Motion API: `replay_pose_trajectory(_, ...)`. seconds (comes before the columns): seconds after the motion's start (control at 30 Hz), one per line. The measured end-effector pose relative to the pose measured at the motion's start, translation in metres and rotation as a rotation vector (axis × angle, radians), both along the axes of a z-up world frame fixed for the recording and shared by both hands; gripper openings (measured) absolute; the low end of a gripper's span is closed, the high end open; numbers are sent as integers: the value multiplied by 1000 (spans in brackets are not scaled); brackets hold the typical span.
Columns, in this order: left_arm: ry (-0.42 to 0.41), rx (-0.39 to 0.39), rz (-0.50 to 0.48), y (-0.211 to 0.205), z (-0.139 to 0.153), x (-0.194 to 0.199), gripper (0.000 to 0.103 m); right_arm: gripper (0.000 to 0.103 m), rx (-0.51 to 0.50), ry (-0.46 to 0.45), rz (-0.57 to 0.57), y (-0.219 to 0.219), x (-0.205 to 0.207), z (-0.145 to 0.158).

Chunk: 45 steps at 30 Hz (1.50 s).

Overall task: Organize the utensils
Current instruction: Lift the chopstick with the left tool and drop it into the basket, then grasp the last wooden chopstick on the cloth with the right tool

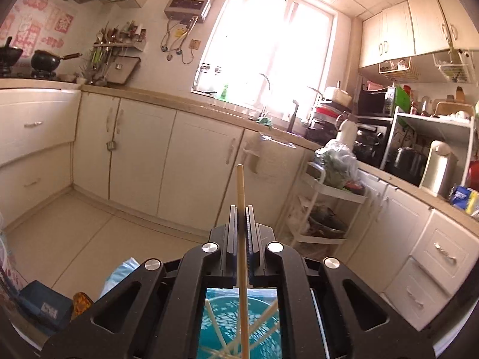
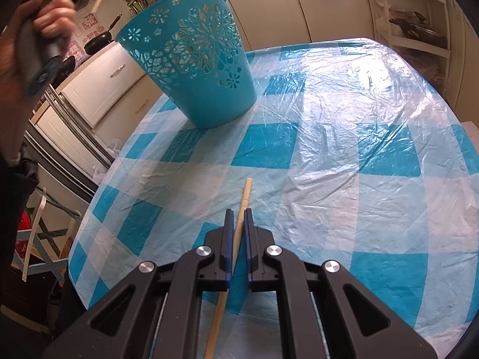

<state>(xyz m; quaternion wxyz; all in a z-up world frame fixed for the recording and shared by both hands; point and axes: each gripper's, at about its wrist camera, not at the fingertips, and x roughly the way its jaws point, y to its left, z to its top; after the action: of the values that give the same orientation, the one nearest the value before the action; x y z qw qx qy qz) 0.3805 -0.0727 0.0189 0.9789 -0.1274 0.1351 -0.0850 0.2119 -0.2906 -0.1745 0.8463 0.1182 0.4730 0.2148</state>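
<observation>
Between the pads of my left gripper (image 1: 242, 209) I am holding a pale chopstick (image 1: 241, 188), the jaws closed right down on it, its tip sticking out toward twelve o'clock and its shaft running back toward six o'clock. Beneath that gripper, at six o'clock in the left wrist view, I am looking down into the blue basket (image 1: 263, 323), where several more pale sticks are lying crossed inside. My right gripper (image 2: 238, 212) is clamping a second chopstick (image 2: 247, 190) the same way, jaws pinched on it, its end reaching toward twelve o'clock over the checked tablecloth (image 2: 329, 155); whether that end is touching the cloth I cannot tell. From the right wrist view the perforated blue basket (image 2: 191, 62) is standing on the cloth at about eleven o'clock, well apart from the right gripper. At ten o'clock in that view my left hand (image 2: 45, 21) is gripping its tool, blurred, with a thin pale stick slanting away near the top edge. Around the table, cream cabinets (image 1: 143, 149) are running under a bright window (image 1: 269, 45), and a white trolley (image 1: 326, 197) is standing at three o'clock in the left view.
</observation>
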Motion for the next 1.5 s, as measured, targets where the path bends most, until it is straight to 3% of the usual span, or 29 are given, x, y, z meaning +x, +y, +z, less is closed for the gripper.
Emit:
replay_pose_trajectory(0.23, 62, 85, 31, -8, -43, 12, 5, 7, 6, 2, -1, 0, 0, 0)
replay_pose_trajectory(0.43, 131, 152, -21, -6, -61, 1, 8, 7, 4, 1, -2, -1, 0, -1)
replay_pose_trajectory(0.47, 138, 154, -21, -2, -60, -4, 11, 7, 2, 0, -2, -1, 0, 0)
replay_pose_trajectory(0.5, 139, 153, -12, 3, -60, -12, 21, 7, 0, 0, -2, 0, 0, 0)
replay_pose_trajectory(0.53, 138, 149, 1, 8, -60, -18, 40, 7, -3, 0, -2, 0, 0, 0)
replay_pose_trajectory(0.6, 120, 133, 51, 22, -60, -36, 62, 9, -20, -7, -1, 3, -2, 1)
replay_pose_trajectory(0.63, 107, 126, 80, 30, -61, -48, 67, 14, -37, -16, 0, 6, -4, 3)
replay_pose_trajectory(0.73, 157, 128, 112, 49, -79, -74, 72, 36, -65, -35, -10, 11, -9, 6)
replay_pose_trajectory(0.9, 355, 122, 96, 65, -138, -92, 74, 38, -109, -51, -63, 16, -14, 6)
replay_pose_trajectory(1.0, 436, 85, 79, 66, -163, -98, 76, 27, -240, -89, -56, 27, -19, 6)
replay_pose_trajectory(1.07, 479, 78, 69, 64, -177, -102, 79, 7, -310, -103, -26, 34, -19, 6)
replay_pose_trajectory(1.27, 575, 79, 44, 58, -208, -102, 81, 6, -299, -68, -5, 32, -19, 13)
replay_pose_trajectory(1.4, 570, 69, 47, 59, -210, -104, 83, 7, -343, -74, 20, 36, -21, 7)
replay_pose_trajectory(1.5, 575, 76, 51, 58, -210, -103, 83, 6, -312, -65, 11, 32, -21, 7)
